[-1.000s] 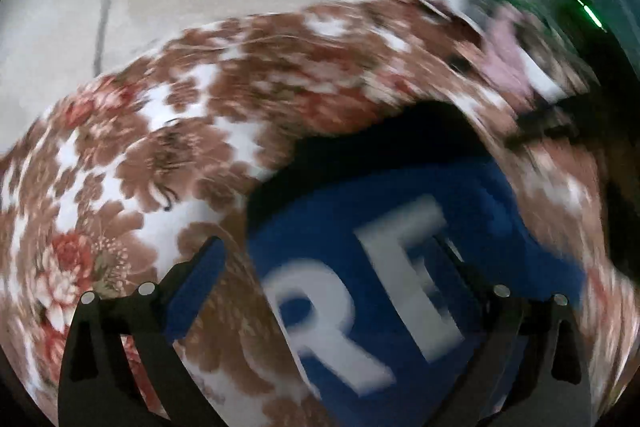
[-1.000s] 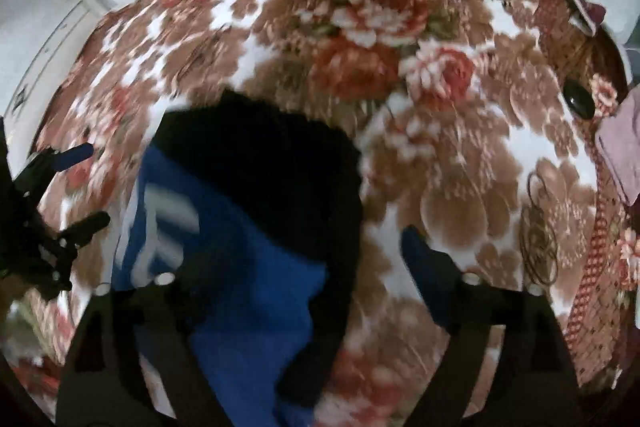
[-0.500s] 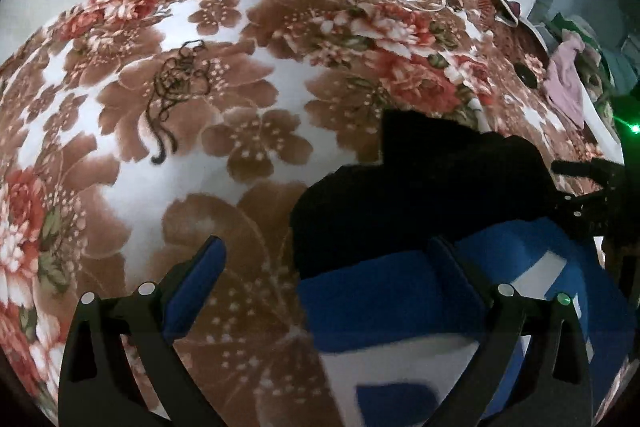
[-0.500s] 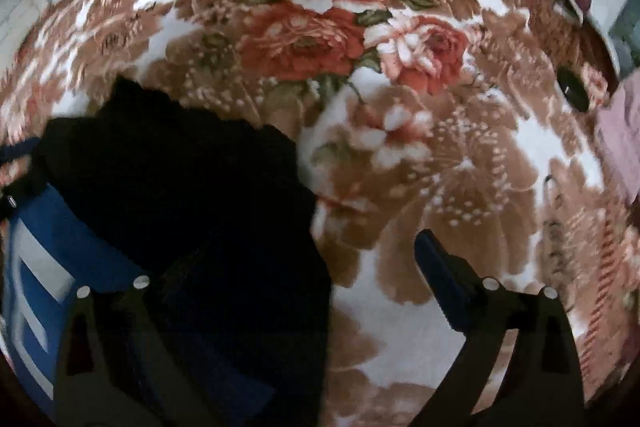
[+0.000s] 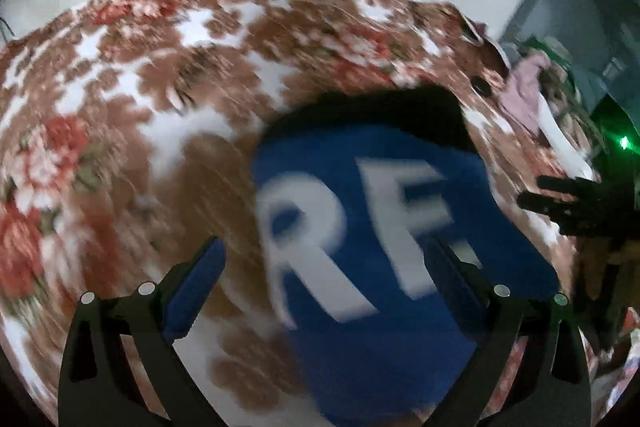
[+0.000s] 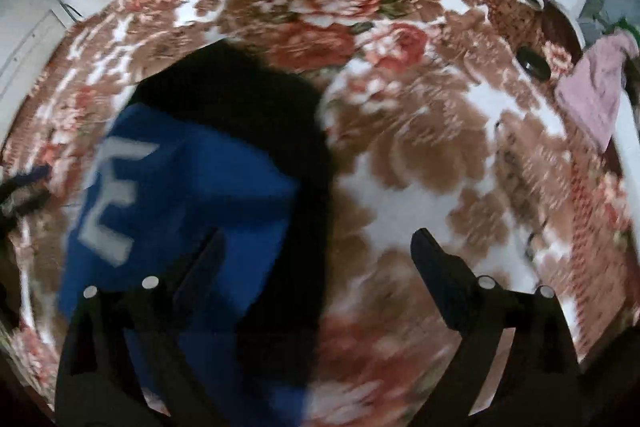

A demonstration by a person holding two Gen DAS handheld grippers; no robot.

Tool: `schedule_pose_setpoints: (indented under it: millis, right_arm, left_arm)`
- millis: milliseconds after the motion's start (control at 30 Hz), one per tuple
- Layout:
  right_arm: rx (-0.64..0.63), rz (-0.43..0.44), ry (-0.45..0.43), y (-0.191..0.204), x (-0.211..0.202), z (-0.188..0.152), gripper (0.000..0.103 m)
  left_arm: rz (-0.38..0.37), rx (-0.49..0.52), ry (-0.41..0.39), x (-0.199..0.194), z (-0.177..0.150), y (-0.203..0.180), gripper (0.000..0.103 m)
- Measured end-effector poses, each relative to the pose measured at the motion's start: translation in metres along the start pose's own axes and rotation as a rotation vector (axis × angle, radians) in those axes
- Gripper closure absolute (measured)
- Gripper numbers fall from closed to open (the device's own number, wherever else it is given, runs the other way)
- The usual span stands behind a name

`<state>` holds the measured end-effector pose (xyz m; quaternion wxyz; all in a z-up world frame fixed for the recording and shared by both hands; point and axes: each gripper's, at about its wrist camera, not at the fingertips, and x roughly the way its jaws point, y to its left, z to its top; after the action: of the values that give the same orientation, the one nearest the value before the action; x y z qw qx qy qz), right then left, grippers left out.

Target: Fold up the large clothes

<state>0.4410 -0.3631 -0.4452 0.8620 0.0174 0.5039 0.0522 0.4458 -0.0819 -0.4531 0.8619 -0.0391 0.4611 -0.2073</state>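
Blue garment (image 5: pixel 384 267) again nearer, lettering back in view, both tongs (image 5: pixel 324 267) (image 6: pixel 316 255) apart

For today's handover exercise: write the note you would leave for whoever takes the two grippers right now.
Left gripper: open, holding nothing.
Right gripper: open, holding nothing.
The blue and black garment lies on the floral blanket as a compact bundle, white letters up, ahead of both grippers.
Done: appears folded at least once; views are blurred.
Left: check the edges, make any last fold, flatten it.
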Motion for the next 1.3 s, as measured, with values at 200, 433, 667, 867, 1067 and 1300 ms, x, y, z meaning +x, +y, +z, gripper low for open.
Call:
schedule_pose_setpoints:
  millis: [200,433,667,867,1067,1300]
  right_arm:
    - [0.019,-0.071,0.102,0.007,0.035,-0.054,0.011]
    - [0.012,-0.157,0.138,-0.017,0.034,-0.097,0.007]
    - [0.092,-0.132,0.1,-0.029,-0.006,-0.073,0.012]
    - [0.012,-0.093,0.028,0.011,-0.017,-0.034,0.011]
    - [0.02,-0.076,0.033,0.02,0.0,-0.022,0.011]
    - [-0.02,-0.067,-0.007,0.039,0.009,0.027,0.011]
  left_arm:
    - [0.032,-0.059,0.058,0.023,-0.054,-0.017,0.006]
    - [0.034,-0.044,0.068,0.012,-0.09,-0.016,0.004]
    - [0.065,-0.04,0.064,-0.03,-0.073,0.008,0.006]
    - [0.021,-0.093,0.022,-0.029,-0.05,0.014,0.006]
    - [0.043,-0.073,0.133,0.006,-0.085,0.012,0.004]
    - [0.041,-0.03,0.179,-0.007,-0.087,0.01,0.006]
